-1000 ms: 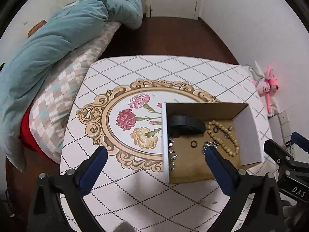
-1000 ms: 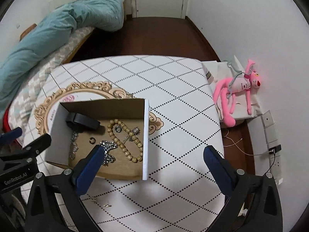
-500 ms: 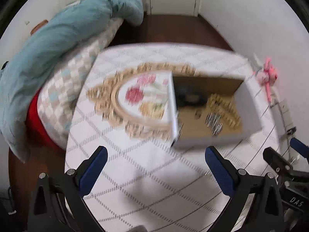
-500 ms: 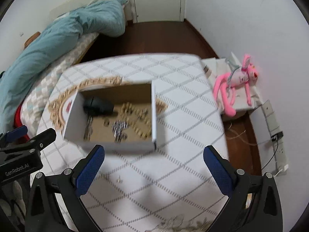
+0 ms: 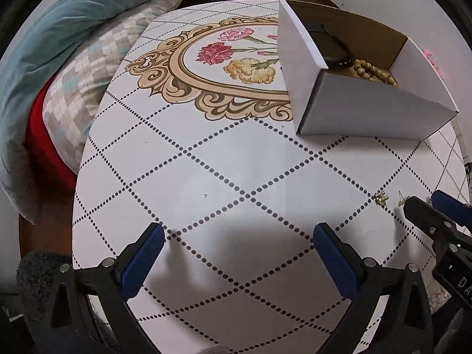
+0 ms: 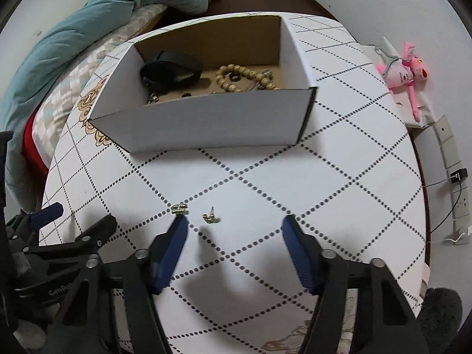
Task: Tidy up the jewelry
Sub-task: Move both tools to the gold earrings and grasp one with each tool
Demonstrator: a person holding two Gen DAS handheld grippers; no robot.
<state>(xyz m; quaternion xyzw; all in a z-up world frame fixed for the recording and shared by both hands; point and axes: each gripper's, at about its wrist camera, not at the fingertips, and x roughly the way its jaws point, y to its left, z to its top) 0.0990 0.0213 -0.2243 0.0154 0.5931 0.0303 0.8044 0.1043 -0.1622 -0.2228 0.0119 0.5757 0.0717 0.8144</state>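
Observation:
A white cardboard box (image 6: 206, 121) stands on the round patterned table (image 6: 295, 183). It holds a black band (image 6: 172, 69), a wooden bead bracelet (image 6: 244, 78) and small metal pieces. Two small gold earrings lie loose on the table: one (image 6: 180, 209) just beyond my right gripper's left fingertip, one (image 6: 211, 217) between the fingers' line. My right gripper (image 6: 234, 230) is open and empty, low over the table. My left gripper (image 5: 236, 244) is open and empty over bare tabletop; the box (image 5: 368, 106) and earrings (image 5: 381, 198) show at its right.
A bed with a teal duvet (image 5: 59, 29) and checked cover borders the table's left. A pink plush toy (image 6: 407, 73) lies on the floor at the right by a wall with a socket strip (image 6: 454, 177). The table edge drops off near both grippers.
Both grippers have pulled back from over the box and dropped low toward the near part of the table. The right gripper's opening has narrowed. The two earrings have come into close view.

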